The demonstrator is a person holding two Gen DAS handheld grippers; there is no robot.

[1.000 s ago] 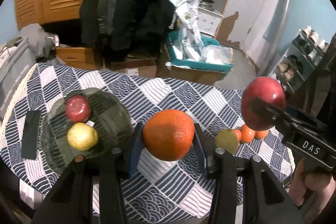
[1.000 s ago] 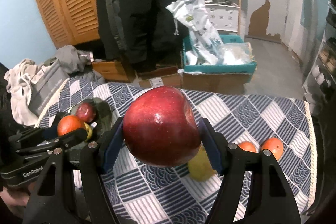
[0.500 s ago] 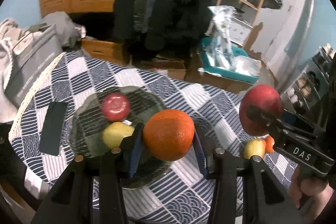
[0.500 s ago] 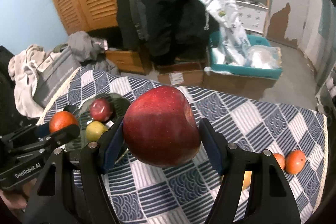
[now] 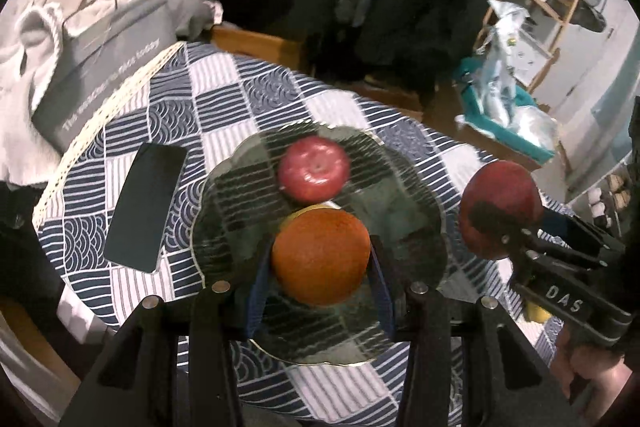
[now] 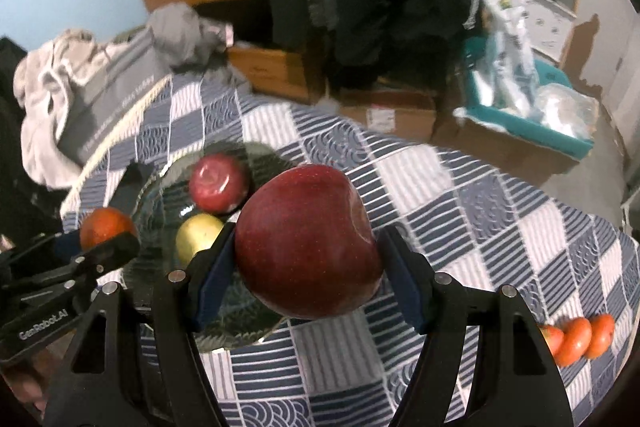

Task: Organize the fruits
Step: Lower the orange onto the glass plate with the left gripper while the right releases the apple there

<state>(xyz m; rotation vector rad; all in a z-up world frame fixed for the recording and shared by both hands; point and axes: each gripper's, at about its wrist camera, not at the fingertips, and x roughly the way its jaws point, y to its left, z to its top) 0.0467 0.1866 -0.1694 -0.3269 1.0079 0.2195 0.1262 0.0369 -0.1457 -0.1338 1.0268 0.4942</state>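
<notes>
My left gripper (image 5: 320,263) is shut on an orange (image 5: 320,255) and holds it above the dark glass plate (image 5: 228,223). A small red apple (image 5: 314,167) lies on the plate, and a yellow fruit (image 6: 198,237) beside it is mostly hidden behind the orange in the left wrist view. My right gripper (image 6: 308,267) is shut on a large red apple (image 6: 306,247), held above the plate's right edge. That apple also shows in the left wrist view (image 5: 500,207). The left gripper's orange shows in the right wrist view (image 6: 106,227).
A black phone (image 5: 146,211) lies left of the plate on the checked tablecloth (image 5: 248,99). Three small orange fruits (image 6: 576,337) sit at the table's right. A yellow fruit (image 5: 536,311) lies under my right gripper. A grey bag (image 5: 100,55) and clothes lie past the table's left edge.
Both grippers have moved left and tilted down toward the plate. The orange now hangs over the plate, and the large apple is at its right edge.
</notes>
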